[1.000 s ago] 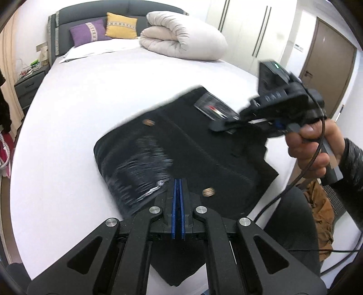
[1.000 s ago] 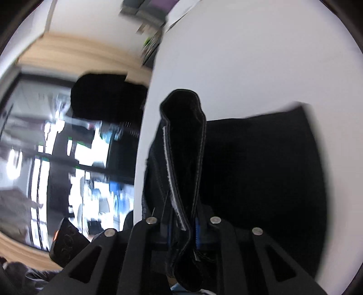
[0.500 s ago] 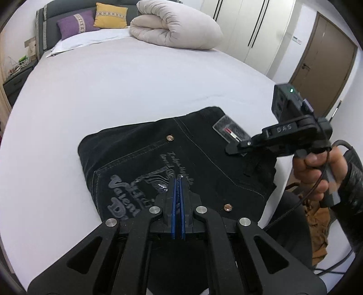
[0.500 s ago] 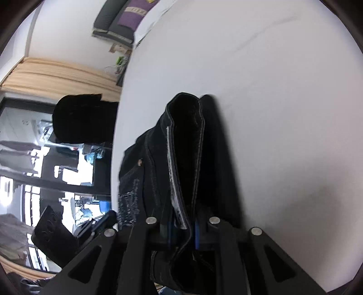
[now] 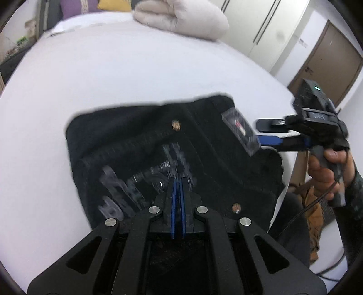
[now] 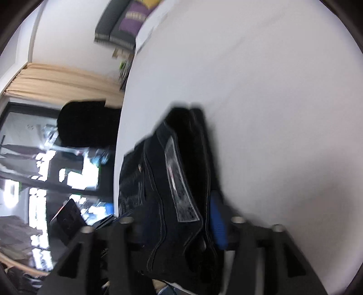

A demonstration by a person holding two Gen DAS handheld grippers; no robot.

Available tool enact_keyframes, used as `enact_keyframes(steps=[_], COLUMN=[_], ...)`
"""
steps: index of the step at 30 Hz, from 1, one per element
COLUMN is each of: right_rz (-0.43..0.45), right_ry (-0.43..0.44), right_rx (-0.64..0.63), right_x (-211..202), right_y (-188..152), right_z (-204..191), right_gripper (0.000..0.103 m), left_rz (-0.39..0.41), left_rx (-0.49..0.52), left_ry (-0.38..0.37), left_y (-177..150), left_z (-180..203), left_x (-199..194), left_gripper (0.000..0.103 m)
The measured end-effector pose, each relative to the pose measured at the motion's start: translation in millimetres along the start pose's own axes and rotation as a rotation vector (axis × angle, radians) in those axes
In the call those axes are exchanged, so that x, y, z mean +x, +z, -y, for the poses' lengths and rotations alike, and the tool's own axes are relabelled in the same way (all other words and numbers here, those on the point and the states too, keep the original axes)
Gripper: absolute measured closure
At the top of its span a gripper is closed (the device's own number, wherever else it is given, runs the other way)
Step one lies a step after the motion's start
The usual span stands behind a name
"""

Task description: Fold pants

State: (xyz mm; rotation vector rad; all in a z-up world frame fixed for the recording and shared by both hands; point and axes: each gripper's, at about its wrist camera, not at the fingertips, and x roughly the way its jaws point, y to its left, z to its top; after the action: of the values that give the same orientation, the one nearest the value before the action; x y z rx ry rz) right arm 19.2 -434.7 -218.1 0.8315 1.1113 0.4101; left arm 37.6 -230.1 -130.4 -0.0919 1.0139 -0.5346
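The folded pants [image 5: 204, 163] are spread beneath and ahead of the closed, empty left gripper [image 5: 178, 181]; their waistband edge is straddled by the opening right gripper [image 6: 181, 217].

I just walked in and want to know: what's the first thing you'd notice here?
A folded pair of black denim pants with silvery lettering lies on the big white bed, near its edge. The right gripper beside the waistband is opening, while the left gripper is shut above the lettering. A rolled cream duvet lies farther back.
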Motion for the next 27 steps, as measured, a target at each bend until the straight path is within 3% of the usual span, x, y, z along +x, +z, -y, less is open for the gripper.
enact_keyframes(steps=[3, 4, 6, 9, 10, 11, 12, 15, 18, 19, 20, 21, 23, 25, 27], right_rz=[0.017, 0.005, -0.057, -0.16, -0.186, -0.181, -0.155, -0.107, -0.056, -0.021, 0.019, 0.066, 0.105, 0.076, 0.039], right_ry=[0.074, 0.096, 0.118, 0.059, 0.014, -0.008, 0.003, 0.057, 0.071, 0.056, 0.028, 0.01, 0.031, 0.018, 0.006], right_rx=[-0.085, -0.112, -0.155, -0.114, -0.112, -0.128, -0.134, -0.113, -0.129, -0.132, -0.13, -0.114, -0.091, -0.102, -0.114], right_x=[-14.5, -11.4, 6.6, 45.0, 54.7, 57.4, 54.6, 29.5, -2.4, -16.3, -27.8, -39.5, -46.7, -32.2, -14.4], right_y=[-5.2, -7.0, -13.0, -28.9, -36.8, -44.0, -47.1, -59.7, -66.6, -67.7, -66.0, -65.3, -52.9, -34.9, -19.4], right_z=[-35.7, -45.5, -59.8, -44.4, -34.7, -28.0, -24.2, -12.4, -10.1, -11.9, -10.6, -6.8, -2.5, -7.5, -7.2], right_gripper=[0.051, 0.061, 0.064, 0.065, 0.073, 0.086, 0.09, 0.091, 0.082, 0.064, 0.032, 0.023, 0.018, 0.018, 0.018], left_rz=[0.0, -0.021, -0.081, -0.069, -0.069, -0.07, -0.07, -0.048, -0.025, 0.0, 0.025, 0.055, 0.073, 0.036, 0.028], left_rx=[-0.006, -0.011, -0.016, -0.032, -0.039, -0.046, -0.039, 0.036, 0.049, 0.04, 0.025, -0.008, -0.106, -0.201, -0.235], left_ry=[0.024, 0.034, 0.037, 0.029, 0.031, 0.021, 0.012, 0.03, 0.062, 0.084, 0.114, 0.135, 0.129, 0.111, 0.107], left_y=[9.5, 10.5, 8.7, 3.5, 0.2, -5.1, -12.1, -30.8, -38.1, -38.5, -36.5, -34.5, -29.9, -26.2, -25.4], left_z=[-7.0, -10.6, -16.8, -20.0, -20.1, -20.5, -18.9, -8.7, -7.4, -10.4, -12.6, -20.2, -36.3, -55.2, -64.6], left_x=[5.5, 12.4, 28.9, 28.1, 25.3, 23.6, 21.2, 10.0, -11.9, -20.9, -28.1, -36.4, -38.1, -26.6, -16.3], left_gripper=[0.101, 0.101, 0.101, 0.101, 0.101, 0.101, 0.101, 0.101, 0.1, 0.1, 0.1, 0.098, 0.08, 0.023, 0.019])
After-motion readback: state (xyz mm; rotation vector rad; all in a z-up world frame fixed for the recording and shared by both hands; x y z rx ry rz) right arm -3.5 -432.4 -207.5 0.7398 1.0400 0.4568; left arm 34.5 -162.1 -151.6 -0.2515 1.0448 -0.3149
